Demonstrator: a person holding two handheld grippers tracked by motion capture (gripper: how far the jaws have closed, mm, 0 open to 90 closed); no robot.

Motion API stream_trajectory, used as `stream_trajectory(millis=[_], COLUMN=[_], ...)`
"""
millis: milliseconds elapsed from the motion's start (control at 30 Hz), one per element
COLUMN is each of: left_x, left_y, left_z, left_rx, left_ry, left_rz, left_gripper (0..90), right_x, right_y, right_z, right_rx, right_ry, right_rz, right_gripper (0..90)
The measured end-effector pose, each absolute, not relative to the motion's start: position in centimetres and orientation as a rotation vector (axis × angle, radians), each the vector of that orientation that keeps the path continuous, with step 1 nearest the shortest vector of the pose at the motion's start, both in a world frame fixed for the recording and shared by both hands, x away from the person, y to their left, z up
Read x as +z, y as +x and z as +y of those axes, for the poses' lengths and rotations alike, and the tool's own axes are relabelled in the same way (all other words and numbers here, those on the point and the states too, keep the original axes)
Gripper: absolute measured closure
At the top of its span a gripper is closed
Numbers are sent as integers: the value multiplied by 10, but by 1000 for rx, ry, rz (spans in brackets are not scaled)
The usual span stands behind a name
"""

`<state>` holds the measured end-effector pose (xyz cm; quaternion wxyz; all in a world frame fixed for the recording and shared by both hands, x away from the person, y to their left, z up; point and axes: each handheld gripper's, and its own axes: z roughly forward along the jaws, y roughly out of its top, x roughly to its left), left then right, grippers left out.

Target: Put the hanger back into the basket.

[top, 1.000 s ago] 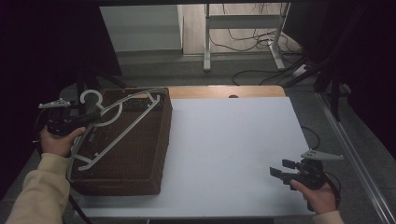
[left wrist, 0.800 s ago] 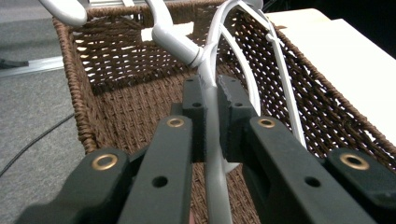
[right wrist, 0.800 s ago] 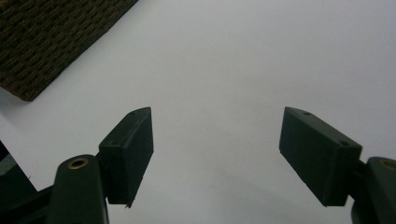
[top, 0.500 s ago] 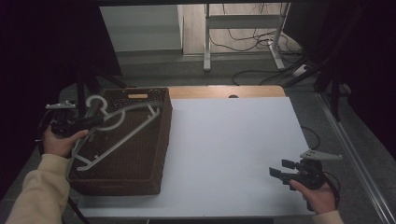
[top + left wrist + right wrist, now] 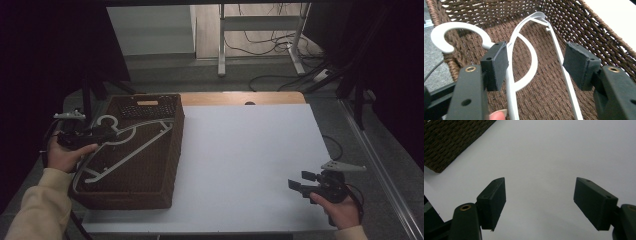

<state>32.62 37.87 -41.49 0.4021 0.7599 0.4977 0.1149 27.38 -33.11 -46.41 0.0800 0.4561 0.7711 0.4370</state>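
Our left gripper has just been opening its jaws, so the white hanger is let go; its thin bars run loose between the spread pads. We think it is being left to lie in the brown basket, hook sticking out over the rim. Our right gripper waits spread wide and holding nothing over the white table, out of the way.
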Motion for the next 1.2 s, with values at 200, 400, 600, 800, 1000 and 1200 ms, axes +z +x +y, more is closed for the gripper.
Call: stream_trajectory(millis=[200,400,600,800,1000,1200], left_x=[-409,-410,-408,-411,-421,-421], left_y=[305,282,251,223,216,214], left_z=[378,384,396,411,405,396], left_rx=[325,368,380,377,356,382], left_ry=[1978,1975,1973,1957,2008,2019], left_rz=[1257,1325,1375,1418,1433,1420], left_gripper=[454,581,875,895,897,896], right_x=[-463,-463,-462,-462,-462,-463], right_y=[274,274,274,274,276,277], right_z=[-331,-330,-331,-330,-327,-326], right_rx=[1309,1312,1312,1312,1313,1308], right_ry=[1364,1357,1353,1348,1342,1341], right_rz=[2303,2306,2305,2311,2314,2320], right_gripper=[253,254,254,253,253,254])
